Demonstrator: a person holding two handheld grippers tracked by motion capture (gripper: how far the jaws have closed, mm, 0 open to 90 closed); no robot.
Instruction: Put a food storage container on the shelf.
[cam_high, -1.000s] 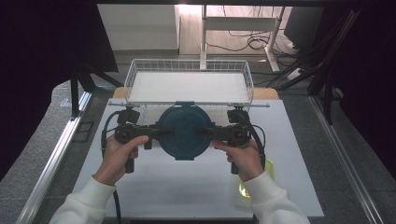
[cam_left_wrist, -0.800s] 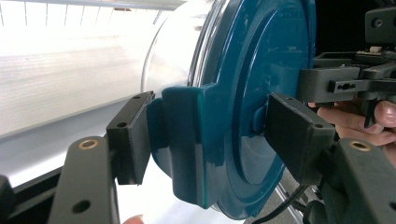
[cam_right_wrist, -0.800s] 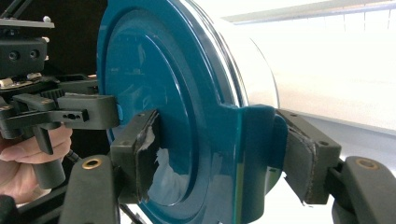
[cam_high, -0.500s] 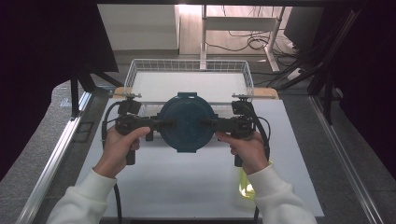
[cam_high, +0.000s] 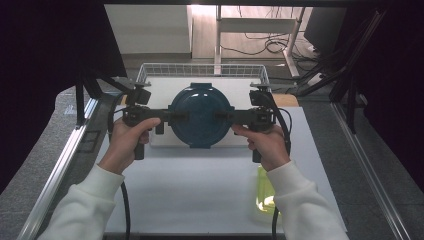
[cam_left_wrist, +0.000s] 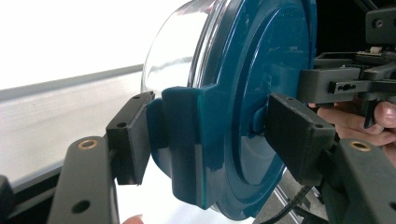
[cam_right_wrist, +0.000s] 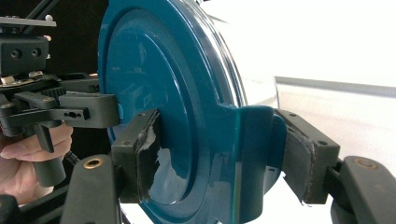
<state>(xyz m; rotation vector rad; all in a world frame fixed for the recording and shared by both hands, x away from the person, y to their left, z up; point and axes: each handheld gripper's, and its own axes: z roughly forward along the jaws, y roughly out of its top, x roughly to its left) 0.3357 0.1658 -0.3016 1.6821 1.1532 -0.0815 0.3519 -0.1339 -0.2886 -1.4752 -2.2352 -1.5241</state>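
container: round glass container with a teal lid (cam_high: 200, 116), held up in the air between the two grippers, above the white desk (cam_high: 200, 200) and right in front of the wire basket (cam_high: 200, 70)
left gripper (cam_high: 175, 116): jaws about halfway apart and clamped on the lid's side latch tab (cam_left_wrist: 187, 140), one pad under the rim, the other on the lid top
right gripper (cam_high: 226, 117): same deal on the opposite tab (cam_right_wrist: 252, 154), pads pressing both faces, so it's gripping, not just touching
risk 1: honestly the whole weight hangs off two plastic tabs, so if one hand tips or lags the container could twist out of a grip
risk 2: a tab could flip open under load, then the glass part drops onto the desk
risk 3: basket rim is close, easy to clip it on the way over
also nearby: yellow-green bottle (cam_high: 264, 192) by the right sleeve, an elbow could knock it
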